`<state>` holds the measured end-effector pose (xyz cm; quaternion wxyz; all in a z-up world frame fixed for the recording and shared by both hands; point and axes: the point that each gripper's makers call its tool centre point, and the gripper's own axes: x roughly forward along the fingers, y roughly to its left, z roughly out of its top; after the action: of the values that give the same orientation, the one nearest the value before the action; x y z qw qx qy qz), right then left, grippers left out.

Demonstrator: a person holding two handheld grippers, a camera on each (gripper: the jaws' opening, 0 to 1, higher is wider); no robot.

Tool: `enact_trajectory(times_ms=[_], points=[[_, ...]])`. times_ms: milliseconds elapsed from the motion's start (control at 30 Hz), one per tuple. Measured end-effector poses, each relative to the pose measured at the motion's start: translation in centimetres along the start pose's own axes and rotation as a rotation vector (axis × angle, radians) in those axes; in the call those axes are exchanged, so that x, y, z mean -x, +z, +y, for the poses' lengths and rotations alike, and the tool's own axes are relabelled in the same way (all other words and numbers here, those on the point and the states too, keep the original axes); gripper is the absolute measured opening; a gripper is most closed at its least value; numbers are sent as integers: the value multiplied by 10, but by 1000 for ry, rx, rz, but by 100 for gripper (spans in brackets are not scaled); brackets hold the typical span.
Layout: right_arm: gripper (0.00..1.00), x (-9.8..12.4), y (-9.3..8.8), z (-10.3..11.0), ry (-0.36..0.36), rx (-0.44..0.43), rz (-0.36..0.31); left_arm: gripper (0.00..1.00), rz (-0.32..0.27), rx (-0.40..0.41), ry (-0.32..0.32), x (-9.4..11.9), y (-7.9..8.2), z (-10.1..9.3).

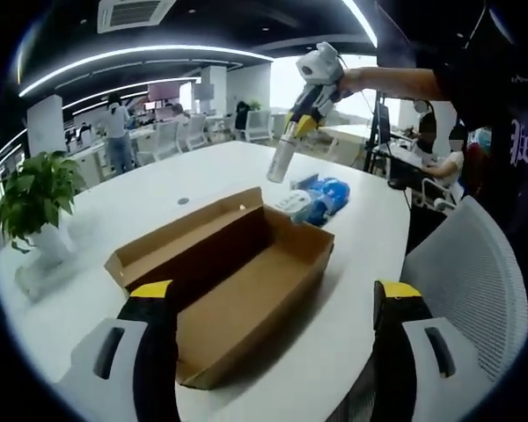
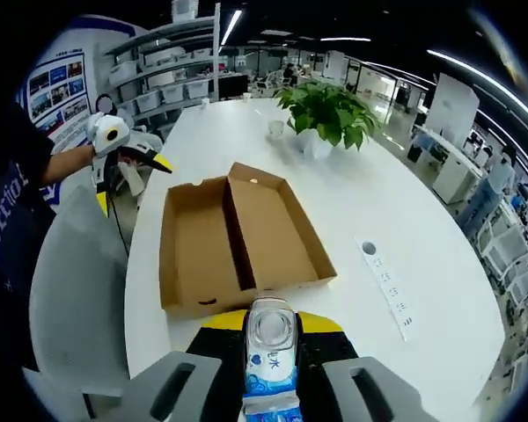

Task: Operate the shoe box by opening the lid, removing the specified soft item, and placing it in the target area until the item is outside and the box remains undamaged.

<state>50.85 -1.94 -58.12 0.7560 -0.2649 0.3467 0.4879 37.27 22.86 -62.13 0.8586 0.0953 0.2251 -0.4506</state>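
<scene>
The shoe box (image 1: 238, 290) lies open on the desk (image 1: 361, 255). The right tongs (image 2: 271, 369), raised above the box's far end, clamp a bottle (image 2: 271, 352). The left tongs (image 1: 277, 308) stand wide, empty, over the box's near end. A blue bundle (image 1: 321, 200) lies just beyond the box.

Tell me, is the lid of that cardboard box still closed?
No. In the right gripper view the shoe box lies open on the white table, its lid folded flat beside the empty tray.

Potted plant (image 2: 327, 112), white mesh chair (image 1: 468, 272)
</scene>
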Motion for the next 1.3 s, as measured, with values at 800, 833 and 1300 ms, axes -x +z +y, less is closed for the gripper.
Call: enact_trajectory(times_ms=[800, 833, 1300], points=[[15, -34, -29, -22, -5, 176, 156, 91, 11, 20, 27, 5, -8, 4], [15, -35, -30, -23, -6, 176, 159, 91, 11, 21, 28, 5, -8, 5], [15, -56, -51, -31, -1, 218, 249, 91, 6, 32, 49, 11, -8, 11]])
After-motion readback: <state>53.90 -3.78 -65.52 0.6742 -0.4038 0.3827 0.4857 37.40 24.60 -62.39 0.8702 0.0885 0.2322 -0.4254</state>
